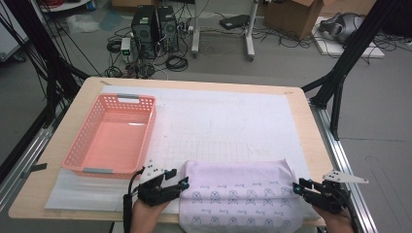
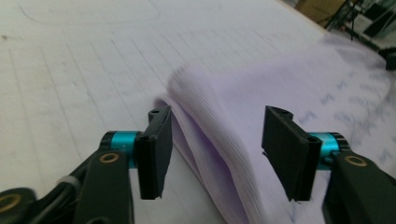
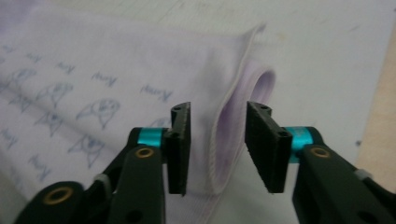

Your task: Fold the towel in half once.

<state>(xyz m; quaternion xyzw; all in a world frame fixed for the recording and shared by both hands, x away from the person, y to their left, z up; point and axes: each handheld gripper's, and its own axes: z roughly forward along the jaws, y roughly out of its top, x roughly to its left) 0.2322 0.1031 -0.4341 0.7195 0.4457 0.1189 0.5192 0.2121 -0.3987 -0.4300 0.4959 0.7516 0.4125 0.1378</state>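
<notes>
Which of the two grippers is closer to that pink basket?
Left. The left gripper sits just beside the near right corner of the pink basket, at the folded cloth's left edge. The right gripper is across the cloth, at its right edge.

— Any writing you can read here?

— Only on the pale lilac folded cloth [image 3: 116,70] with its blue printed pattern. Small blue script words sit between little drawn figures, repeated in rows. In the right gripper view they appear upside down and blurred; I cannot make out the letters.

— And from the high view?

— The same cloth [image 1: 238,194] shows the rows of marks, too small to read. Nothing else carries legible text.
</notes>
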